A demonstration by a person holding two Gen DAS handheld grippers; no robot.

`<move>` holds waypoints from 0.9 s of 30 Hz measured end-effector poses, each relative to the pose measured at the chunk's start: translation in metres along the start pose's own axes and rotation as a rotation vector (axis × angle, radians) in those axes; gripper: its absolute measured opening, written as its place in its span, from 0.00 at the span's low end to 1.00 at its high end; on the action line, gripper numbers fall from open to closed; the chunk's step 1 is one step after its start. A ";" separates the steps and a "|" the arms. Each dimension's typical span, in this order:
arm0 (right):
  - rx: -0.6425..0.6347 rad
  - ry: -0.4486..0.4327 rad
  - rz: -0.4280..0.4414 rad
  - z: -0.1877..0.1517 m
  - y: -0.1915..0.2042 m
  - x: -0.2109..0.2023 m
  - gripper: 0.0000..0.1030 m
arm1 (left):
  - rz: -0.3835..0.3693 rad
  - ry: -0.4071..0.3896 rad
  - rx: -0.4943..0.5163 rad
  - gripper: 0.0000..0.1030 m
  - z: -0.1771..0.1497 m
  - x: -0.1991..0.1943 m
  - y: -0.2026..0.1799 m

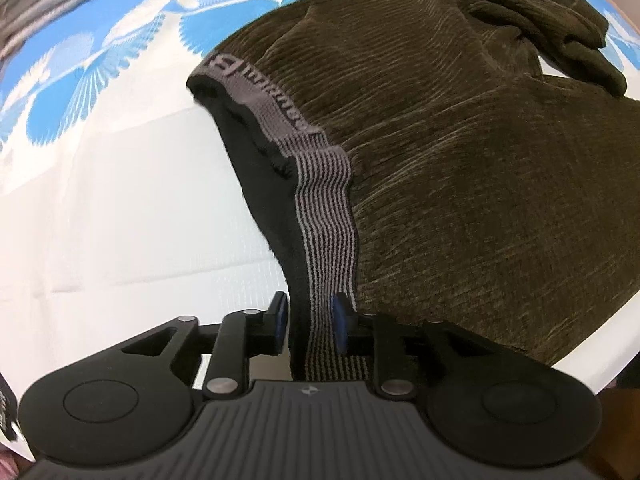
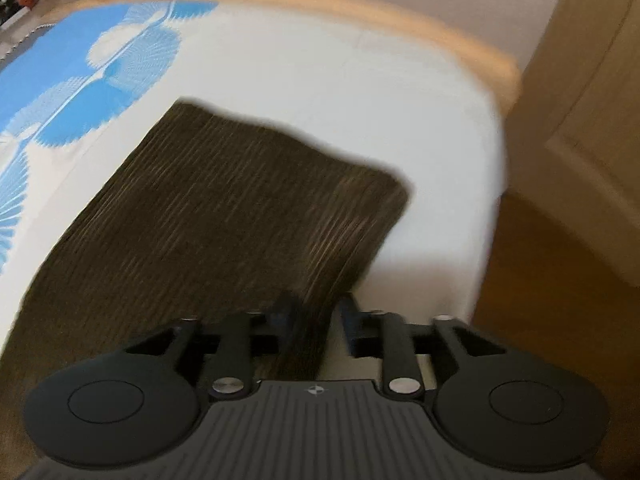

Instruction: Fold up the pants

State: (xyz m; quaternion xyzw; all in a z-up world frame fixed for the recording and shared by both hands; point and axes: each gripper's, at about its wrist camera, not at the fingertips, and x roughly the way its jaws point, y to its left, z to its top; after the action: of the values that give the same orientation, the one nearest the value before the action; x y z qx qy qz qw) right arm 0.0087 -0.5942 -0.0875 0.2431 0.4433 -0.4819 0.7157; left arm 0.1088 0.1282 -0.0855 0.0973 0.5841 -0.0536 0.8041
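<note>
Here, left tool (image 1: 307, 324): pointing steeply down with the grey striped waistband (image 1: 326, 216) running up between its blue pads (image 1: 339, 322); a narrow gap is showing beside the left pad, so the jaws are looking slack around the band, not pinching it.
Right tool (image 2: 314, 320): jaws are standing partly apart with the side edge of the cloth lying between them; the view is blurring, but the right finger is sitting clear of the fabric.
Pants (image 1: 460, 152): dark olive, ribbed knit, lying on the bed (image 2: 280, 80); the waistband is at the pants' left end, and a bunched, twisted stretch is lying at their far end.
Handling, judged: soft and limp, light, sagging wherever unsupported; the ribbed pile is probably giving the pads good friction.
Where to hold, judged: the elastic waistband is the firmest, thickest part; along the pants' long edge, both layers are needing to be caught together or one will be slipping free.
</note>
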 end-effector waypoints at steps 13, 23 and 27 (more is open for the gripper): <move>-0.219 -0.464 0.408 -0.024 0.057 -0.176 0.46 | 0.026 -0.171 -0.100 0.54 0.015 -0.031 -0.001; -0.279 -0.302 0.643 -0.068 0.105 -0.184 0.49 | 0.068 -0.419 -0.145 0.67 0.026 -0.060 -0.011; -0.245 -0.226 0.636 -0.072 0.119 -0.171 0.49 | 0.058 -0.444 -0.137 0.67 0.032 -0.061 -0.018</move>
State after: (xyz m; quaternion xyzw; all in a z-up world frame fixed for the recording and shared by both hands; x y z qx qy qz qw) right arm 0.0631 -0.4081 0.0165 0.2265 0.3181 -0.2022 0.8981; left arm 0.1158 0.1016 -0.0192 0.0450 0.3922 -0.0108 0.9187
